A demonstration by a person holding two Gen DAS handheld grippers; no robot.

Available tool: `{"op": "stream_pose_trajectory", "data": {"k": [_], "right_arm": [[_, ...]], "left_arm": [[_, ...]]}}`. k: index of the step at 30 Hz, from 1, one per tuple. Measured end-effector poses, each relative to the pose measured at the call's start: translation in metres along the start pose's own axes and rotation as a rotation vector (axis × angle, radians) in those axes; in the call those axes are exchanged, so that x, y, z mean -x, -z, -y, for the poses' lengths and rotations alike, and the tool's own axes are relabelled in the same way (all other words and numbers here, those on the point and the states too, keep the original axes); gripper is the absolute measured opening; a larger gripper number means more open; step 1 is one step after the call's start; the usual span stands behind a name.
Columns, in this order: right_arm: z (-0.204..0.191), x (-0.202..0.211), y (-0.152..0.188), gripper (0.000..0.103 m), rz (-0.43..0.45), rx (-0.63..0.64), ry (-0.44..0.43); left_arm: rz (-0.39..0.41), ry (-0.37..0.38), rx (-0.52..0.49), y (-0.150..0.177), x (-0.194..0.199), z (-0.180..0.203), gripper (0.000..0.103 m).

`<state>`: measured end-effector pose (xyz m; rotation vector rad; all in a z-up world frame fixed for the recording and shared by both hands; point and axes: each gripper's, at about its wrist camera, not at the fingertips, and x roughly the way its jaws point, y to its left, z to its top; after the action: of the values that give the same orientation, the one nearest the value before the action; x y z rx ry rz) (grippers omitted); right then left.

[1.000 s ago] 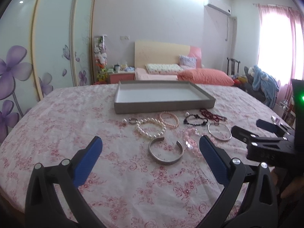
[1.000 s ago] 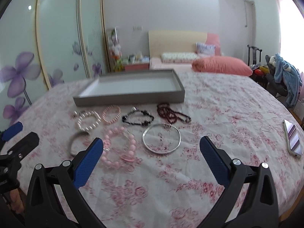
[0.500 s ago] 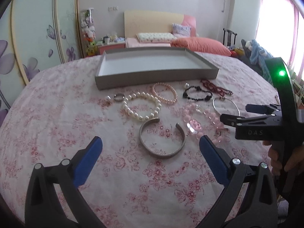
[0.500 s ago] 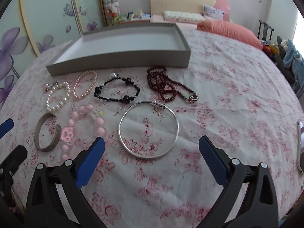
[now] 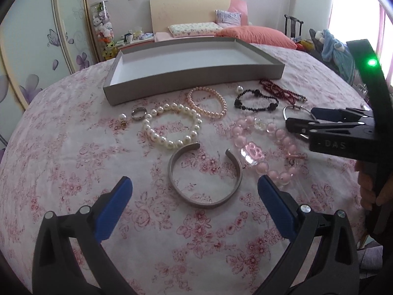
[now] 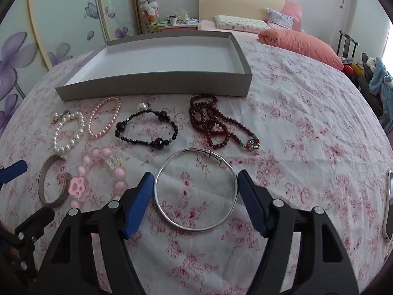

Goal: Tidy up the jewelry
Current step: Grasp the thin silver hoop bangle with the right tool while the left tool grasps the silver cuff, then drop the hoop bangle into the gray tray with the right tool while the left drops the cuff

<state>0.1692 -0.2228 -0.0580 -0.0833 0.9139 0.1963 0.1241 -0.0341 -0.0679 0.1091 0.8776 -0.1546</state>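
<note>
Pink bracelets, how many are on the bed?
2. The small-bead pink bracelet lies near the gray box, between the white pearl bracelet and the black bead bracelet. The chunky pink bracelet with a paw charm lies closer, beside the silver cuff.

Beaded bracelets (image 6: 146, 129): four. Metal bangles (image 6: 196, 190): two. Necklace (image 6: 218, 127): one. Ring (image 5: 139, 113): one. Tray (image 6: 157, 91): one.

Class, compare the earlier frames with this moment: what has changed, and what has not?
The right gripper came down and its jaws narrowed around the silver bangle, not yet gripping. The left gripper descended toward the open cuff. All jewelry and the tray stayed put.
</note>
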Motion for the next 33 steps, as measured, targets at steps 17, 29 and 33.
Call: {"op": "stream_pose_trajectory", "data": {"k": [17, 29, 33], "right_arm": [[0.017, 0.011, 0.009, 0.070, 0.025, -0.039, -0.036], [0.015, 0.023, 0.010, 0.070, 0.060, -0.035, -0.044], [0.014, 0.033, 0.007, 0.070, 0.093, -0.038, -0.055]], "left_arm": [[-0.041, 0.017, -0.002, -0.016, -0.024, 0.000, 0.069], [-0.015, 0.038, 0.038, -0.010, -0.008, -0.007, 0.066], [0.022, 0.036, 0.050, -0.013, 0.005, -0.011, 0.066]]}}
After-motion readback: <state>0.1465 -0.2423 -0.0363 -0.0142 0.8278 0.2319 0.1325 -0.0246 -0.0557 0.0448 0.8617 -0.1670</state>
